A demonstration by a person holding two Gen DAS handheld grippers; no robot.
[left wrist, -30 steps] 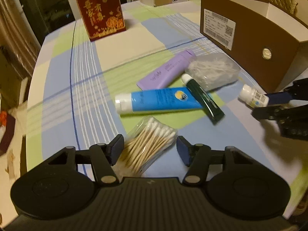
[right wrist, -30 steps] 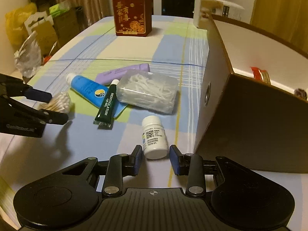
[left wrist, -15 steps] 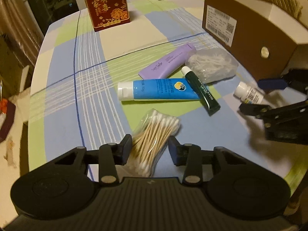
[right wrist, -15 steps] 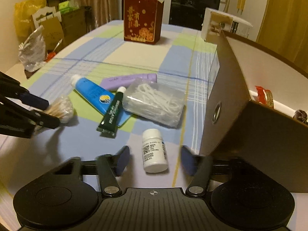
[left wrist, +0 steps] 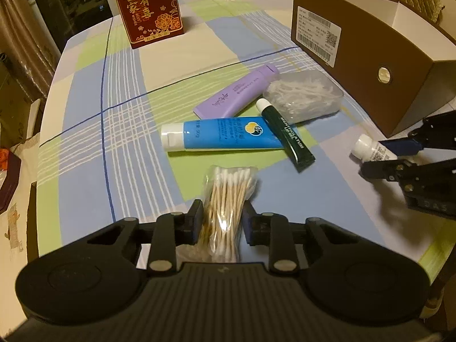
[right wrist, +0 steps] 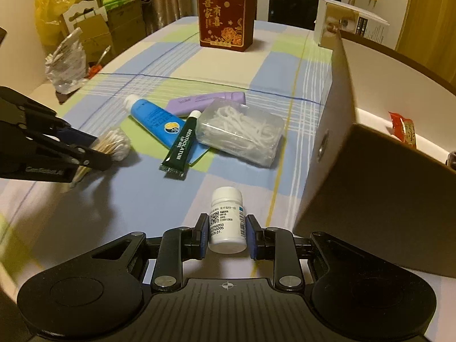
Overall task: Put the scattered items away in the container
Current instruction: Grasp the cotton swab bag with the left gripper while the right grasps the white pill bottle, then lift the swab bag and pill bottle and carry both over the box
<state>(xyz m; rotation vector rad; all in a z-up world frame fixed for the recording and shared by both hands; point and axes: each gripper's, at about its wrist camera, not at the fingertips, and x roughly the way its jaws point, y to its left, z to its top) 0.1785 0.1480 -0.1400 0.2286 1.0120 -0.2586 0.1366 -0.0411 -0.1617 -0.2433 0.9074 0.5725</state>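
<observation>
Cardboard forms the largest thing in view: the brown container [right wrist: 379, 199], a stiff open-topped box with a white inner wall, is seen just to the right of the right gripper [right wrist: 225, 235] and well ahead and to the right of the left gripper [left wrist: 221, 223]. The right gripper is therefore judged the nearer, and its load needs only to be lifted over the near wall. A checked tablecloth [left wrist: 125, 131] of smooth fabric is spread beneath everything.

Ahead of both grippers, the remaining clutter is laid in a loose heap: a clear rigid plastic box of white floss picks [left wrist: 303, 98], a soft blue tube [left wrist: 219, 136] lying crosswise to the left gripper, a lilac tube [left wrist: 236, 92], and a slim dark green tube [left wrist: 285, 135] resting across the blue one.

A crinkly clear bag of wooden cotton swabs [left wrist: 228, 199] is pinched at its middle between the left gripper's pads, its long axis pointing forward along the fingers. A small white pill bottle [right wrist: 227, 219], hard, smooth and cylindrical, is clamped at its label by the right gripper's blue pads, cap pointing away from the gripper. Whether either item is raised off the cloth cannot be told.
</observation>
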